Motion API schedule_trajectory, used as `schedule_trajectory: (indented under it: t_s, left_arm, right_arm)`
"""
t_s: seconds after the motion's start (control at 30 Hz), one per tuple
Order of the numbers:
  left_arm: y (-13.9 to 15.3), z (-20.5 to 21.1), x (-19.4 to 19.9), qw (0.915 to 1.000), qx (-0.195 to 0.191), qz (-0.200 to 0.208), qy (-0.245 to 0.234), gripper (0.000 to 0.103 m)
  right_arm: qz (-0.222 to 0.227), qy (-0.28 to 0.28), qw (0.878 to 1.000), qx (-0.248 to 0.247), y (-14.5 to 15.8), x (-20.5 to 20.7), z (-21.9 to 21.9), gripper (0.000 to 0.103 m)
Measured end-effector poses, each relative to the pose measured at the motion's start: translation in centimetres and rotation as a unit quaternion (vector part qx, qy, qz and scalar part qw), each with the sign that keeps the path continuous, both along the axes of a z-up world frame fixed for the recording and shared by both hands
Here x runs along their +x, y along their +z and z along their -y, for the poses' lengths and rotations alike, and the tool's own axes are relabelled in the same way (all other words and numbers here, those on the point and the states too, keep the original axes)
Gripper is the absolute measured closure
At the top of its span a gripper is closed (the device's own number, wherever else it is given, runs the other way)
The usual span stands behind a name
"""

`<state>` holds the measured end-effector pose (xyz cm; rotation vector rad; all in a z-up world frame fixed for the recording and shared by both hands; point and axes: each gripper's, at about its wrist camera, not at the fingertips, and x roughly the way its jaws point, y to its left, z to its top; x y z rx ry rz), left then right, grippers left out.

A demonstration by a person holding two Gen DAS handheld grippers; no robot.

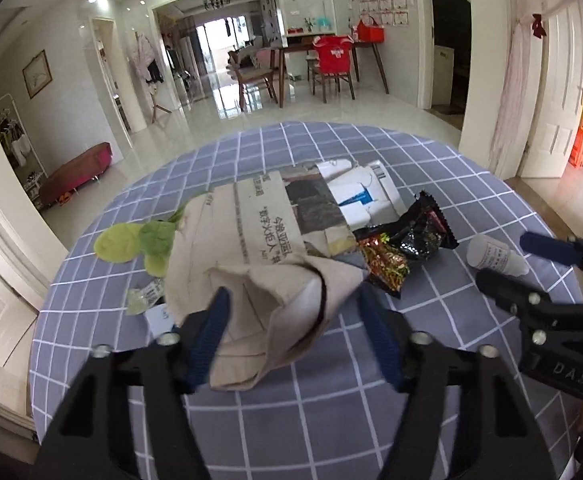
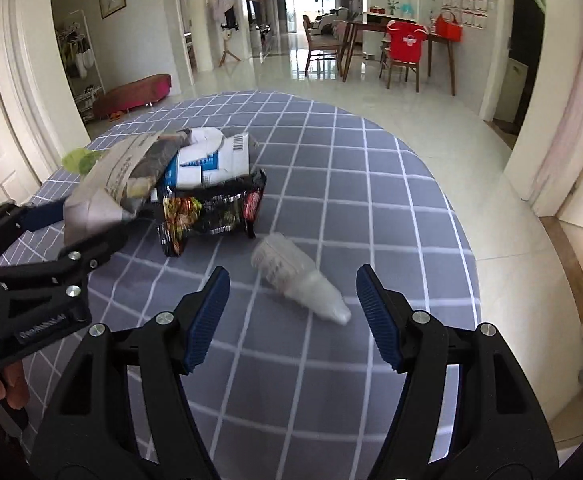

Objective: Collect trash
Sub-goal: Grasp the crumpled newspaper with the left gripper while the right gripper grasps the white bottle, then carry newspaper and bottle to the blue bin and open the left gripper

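**Trash in a heap on the checked cloth**

Left wrist view: The round counter (image 1: 371, 420) wears a soft grey-blue cloth with thin white lines that make squares. A crumpled sheet of tan newspaper (image 1: 259, 248) lies in the middle, folded and bumpy, with dark print on it. The left gripper (image 1: 293, 308) has its jaws spread wide, one on each side of the near end of the paper. The paper sits between them, but they are not squeezing it. The blue pads (image 1: 211, 332) are ribbed like little stairs. Behind the paper is a flattened white and blue carton (image 1: 361, 196). Next to it lies a shiny black snack wrapper (image 1: 415, 232), all crinkly. A small cloudy plastic bottle (image 1: 495, 256) lies on its side near the right gripper (image 1: 527, 264). Only this view shows a floppy green leaf (image 1: 131, 242) and a little clear wrapper (image 1: 141, 298) left of the paper.

Right wrist view: The right gripper (image 2: 293, 312) has its jaws wide apart and holds nothing. The cloudy bottle (image 2: 295, 280) lies between and just ahead of them, its pointed cap toward the right jaw. It looks a bit blurry. Only here can you see fingers (image 2: 9, 388) gripping the left tool's handle.
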<state>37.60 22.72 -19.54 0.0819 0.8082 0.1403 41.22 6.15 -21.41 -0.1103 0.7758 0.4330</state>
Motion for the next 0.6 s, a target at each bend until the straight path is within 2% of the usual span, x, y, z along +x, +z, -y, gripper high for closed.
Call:
schedule_trajectory:
  t_s: [0.07, 0.13, 0.2, 0.33, 0.37, 0.6]
  left_arm:
    - [-0.2, -0.2, 0.4, 0.9999, -0.009, -0.005, -0.005, 0.06]
    - [-0.3, -0.3, 0.8, 0.9999, -0.014, -0.005, -0.008, 0.087]
    - [-0.3, -0.5, 0.9, 0.9998, -0.021, -0.003, -0.004, 0.09]
    - [1.0, -0.8, -0.3, 0.9985, -0.047, 0.027, 0.004, 0.097]
    - [1.7, -0.7, -1.0, 0.9979, -0.053, 0.038, 0.005, 0.098]
    - [6.6, -0.6, -4.6, 0.9913, -0.077, 0.107, -0.002, 0.101]
  right_arm:
    - [-0.007, 0.001, 1.0, -0.018, 0.0, 0.8, -0.5, 0.038]
    - [-0.022, 0.013, 0.999, -0.026, -0.3, 1.5, -1.0, 0.045]
    - [-0.033, 0.021, 0.999, -0.033, -0.7, 2.0, -1.4, 0.069]
    - [-0.029, 0.028, 0.999, -0.024, -0.5, 1.6, -1.4, 0.07]
    - [-0.025, 0.03, 0.999, -0.019, -0.4, 1.3, -1.3, 0.073]
    - [-0.004, 0.037, 0.999, 0.037, 2.1, -1.4, 0.3, 0.073]
